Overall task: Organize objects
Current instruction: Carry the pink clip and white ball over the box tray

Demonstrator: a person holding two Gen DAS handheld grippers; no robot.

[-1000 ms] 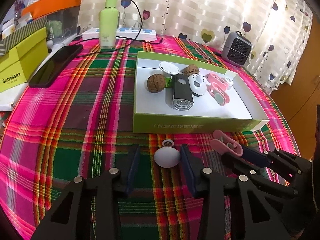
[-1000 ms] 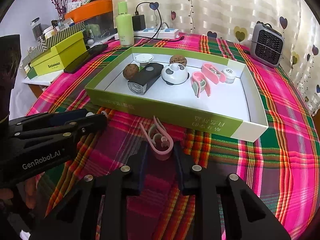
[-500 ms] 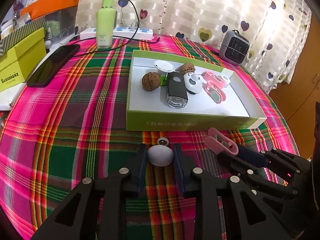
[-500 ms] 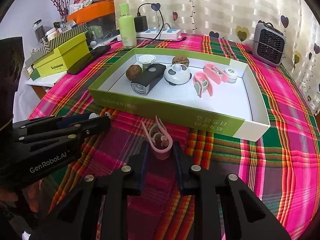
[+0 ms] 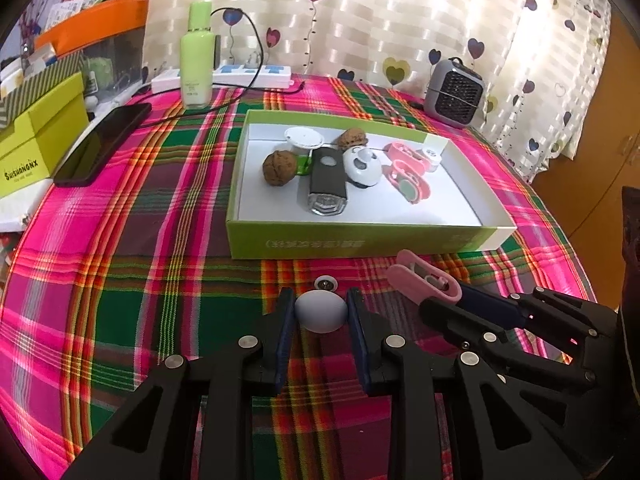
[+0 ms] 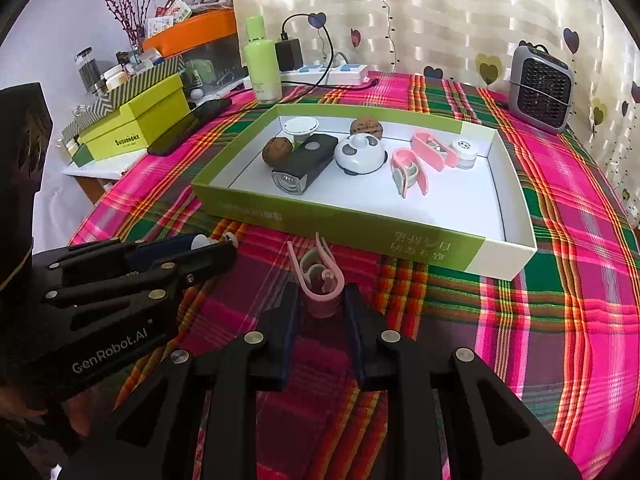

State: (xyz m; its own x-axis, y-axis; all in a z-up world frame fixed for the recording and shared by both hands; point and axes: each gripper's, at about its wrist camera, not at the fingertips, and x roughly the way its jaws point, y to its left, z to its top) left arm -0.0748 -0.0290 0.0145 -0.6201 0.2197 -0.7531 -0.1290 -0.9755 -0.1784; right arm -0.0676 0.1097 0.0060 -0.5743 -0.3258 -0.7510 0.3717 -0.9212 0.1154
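The left gripper (image 5: 321,314) is pinching a white egg-shaped object (image 5: 321,313) between its blue-padded fingers (image 5: 285,322), both pads pressing against its sides, low over the plaid tablecloth (image 5: 132,272). Just beyond the egg, a small round silver-rimmed piece (image 5: 325,282) is lying on the cloth, near the front wall of the green tray (image 5: 360,242).

The right gripper (image 6: 321,306) is closing on the base of a pink clip (image 6: 320,276) — the clip's two curved arms are pointing away toward the tray, and its rounded end is sitting between the pads. In the left wrist view the same clip (image 5: 424,280) is showing at the tip of the right gripper, to the right of the egg and just in front of the tray's near wall.

Inside the tray, things are lying in a loose row: a walnut (image 5: 279,168) at the left, a white round cap (image 5: 304,139) behind it, a black bike light (image 5: 327,184) beside the walnut, a second walnut (image 5: 352,139) at the far side, a white panda-faced gadget (image 5: 362,165), two more pink clips (image 5: 408,172) and a small white jar (image 5: 431,157) at the right end.

Beyond the tray — at the far edge of the table — a green bottle (image 5: 197,56) is standing upright in front of a white power strip (image 5: 248,74), with a grey mini heater (image 5: 454,98) off to the far right. A black phone (image 5: 102,142) is lying at the left, next to a yellow-green box (image 5: 36,136).
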